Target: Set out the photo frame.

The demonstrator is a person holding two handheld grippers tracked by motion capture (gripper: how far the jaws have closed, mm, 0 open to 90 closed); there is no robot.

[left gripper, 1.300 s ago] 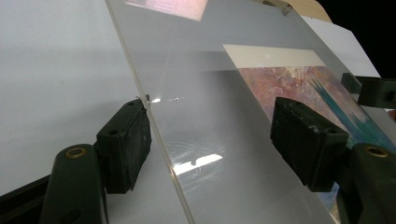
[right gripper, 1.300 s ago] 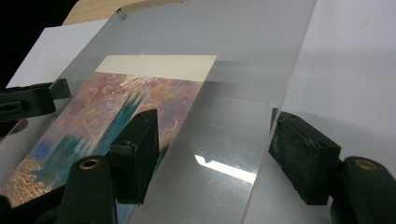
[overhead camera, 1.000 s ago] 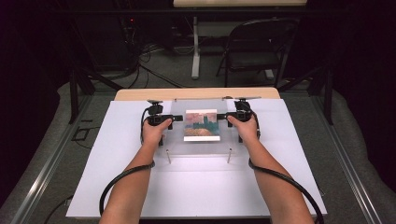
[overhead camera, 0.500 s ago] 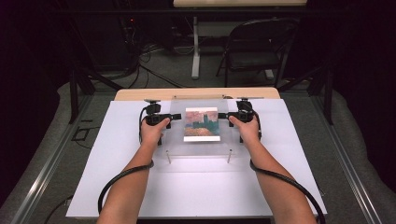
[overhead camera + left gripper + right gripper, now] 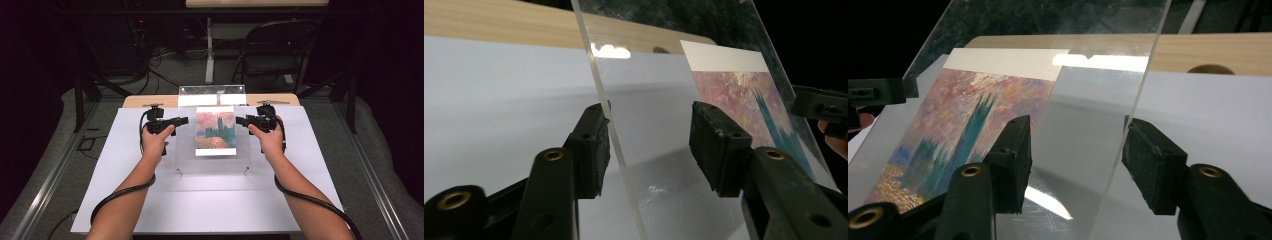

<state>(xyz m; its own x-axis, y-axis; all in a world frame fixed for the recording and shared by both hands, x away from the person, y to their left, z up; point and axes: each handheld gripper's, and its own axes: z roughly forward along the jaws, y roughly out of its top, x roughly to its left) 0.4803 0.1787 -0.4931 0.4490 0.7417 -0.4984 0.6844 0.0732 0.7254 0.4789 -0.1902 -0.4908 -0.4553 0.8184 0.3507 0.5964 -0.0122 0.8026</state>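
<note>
A clear acrylic panel [image 5: 212, 162] carrying a painted print [image 5: 216, 131] of towers at sunset stands tilted, its far edge raised off the white board and its near edge low. My left gripper [image 5: 182, 121] straddles its left side edge and my right gripper [image 5: 240, 120] its right side edge. In the left gripper view the panel [image 5: 649, 100] runs through the wide gap of the left gripper [image 5: 649, 145], brushing one pad. The right gripper view has the panel [image 5: 1088, 110] passing between the right gripper's [image 5: 1075, 150] separated pads. Both pairs of jaws have just been closing around the panel, without clamping it.
A white board [image 5: 150, 200] covers the wooden table [image 5: 145, 101]. Behind the table stand a dark folding chair [image 5: 275, 50] and a table leg, with cables on the grey floor. Metal rails run along both sides.
The panel's far edge has risen, so it now leans up steeply. Both hands have moved up and slightly away from me with it.
</note>
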